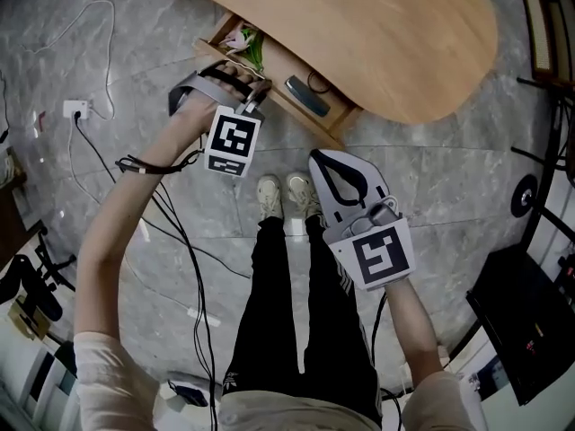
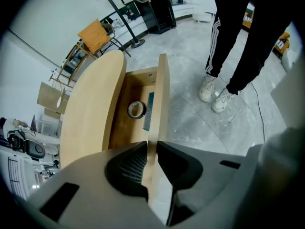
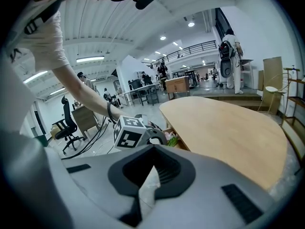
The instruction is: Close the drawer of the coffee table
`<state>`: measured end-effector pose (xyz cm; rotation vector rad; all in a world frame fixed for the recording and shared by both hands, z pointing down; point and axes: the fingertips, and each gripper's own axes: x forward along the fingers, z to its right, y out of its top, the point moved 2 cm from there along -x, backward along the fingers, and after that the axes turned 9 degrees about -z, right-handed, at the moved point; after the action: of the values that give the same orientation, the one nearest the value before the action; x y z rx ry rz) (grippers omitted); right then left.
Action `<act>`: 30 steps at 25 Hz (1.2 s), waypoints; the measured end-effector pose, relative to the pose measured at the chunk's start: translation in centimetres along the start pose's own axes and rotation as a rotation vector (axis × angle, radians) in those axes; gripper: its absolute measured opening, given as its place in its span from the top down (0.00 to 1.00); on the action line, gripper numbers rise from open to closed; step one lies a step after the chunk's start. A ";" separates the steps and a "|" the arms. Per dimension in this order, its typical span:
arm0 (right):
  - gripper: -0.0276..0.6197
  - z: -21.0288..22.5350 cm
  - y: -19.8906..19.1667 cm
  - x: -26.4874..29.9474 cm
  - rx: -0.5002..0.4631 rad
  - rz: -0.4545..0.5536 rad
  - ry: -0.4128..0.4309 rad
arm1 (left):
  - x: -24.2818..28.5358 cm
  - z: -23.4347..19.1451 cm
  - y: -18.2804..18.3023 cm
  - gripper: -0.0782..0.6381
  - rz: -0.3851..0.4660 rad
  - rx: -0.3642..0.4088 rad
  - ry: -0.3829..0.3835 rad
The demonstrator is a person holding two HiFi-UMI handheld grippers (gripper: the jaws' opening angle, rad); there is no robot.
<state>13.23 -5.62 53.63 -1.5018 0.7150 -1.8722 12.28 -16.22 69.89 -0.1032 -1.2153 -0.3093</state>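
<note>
The wooden coffee table (image 1: pixel 386 34) has its drawer (image 1: pixel 286 81) pulled out toward me. My left gripper (image 1: pixel 235 79) points down onto the left end of the drawer's front panel (image 2: pixel 162 92), which runs between the jaws. The jaws are shut on the panel's top edge (image 2: pixel 152 149). Inside the drawer lie a roll of tape (image 2: pixel 136 109), a dark flat object (image 1: pixel 307 95) and a pink and green plant (image 1: pixel 244 45). My right gripper (image 1: pixel 334 171) hangs over the floor in front of the table, shut on nothing (image 3: pixel 151 168).
The person's two shoes (image 1: pixel 286 196) stand on the grey tiled floor just in front of the drawer. Cables and a white socket strip (image 1: pixel 75 109) lie to the left. A black case (image 1: pixel 530 321) sits at the right, and a chair (image 1: pixel 548 25) stands at the upper right.
</note>
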 end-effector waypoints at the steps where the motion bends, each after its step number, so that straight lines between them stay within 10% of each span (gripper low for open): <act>1: 0.95 0.2 0.0 -0.1 0.006 0.004 -0.002 | 0.1 -0.5 0.0 0.79 -0.002 -0.006 0.004; 5: 0.95 0.8 0.0 -0.1 0.019 0.014 -0.017 | 0.6 -2.1 -0.1 0.77 0.001 -0.189 0.024; 11: 0.95 1.4 0.2 -0.5 0.071 0.037 -0.041 | 0.5 -2.7 -1.6 0.62 0.027 -0.895 0.063; 19: 0.95 0.9 0.3 -0.8 0.086 0.014 -0.025 | 0.4 -1.4 -1.5 0.67 0.073 -1.362 0.187; 30: 0.95 0.1 -0.5 -0.6 0.054 0.007 0.020 | 0.9 -0.8 -0.6 0.87 0.304 -1.568 0.148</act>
<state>13.33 -4.83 53.66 -1.4471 0.6730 -1.8882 13.11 -17.13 70.37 -1.5608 -0.5445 -0.9164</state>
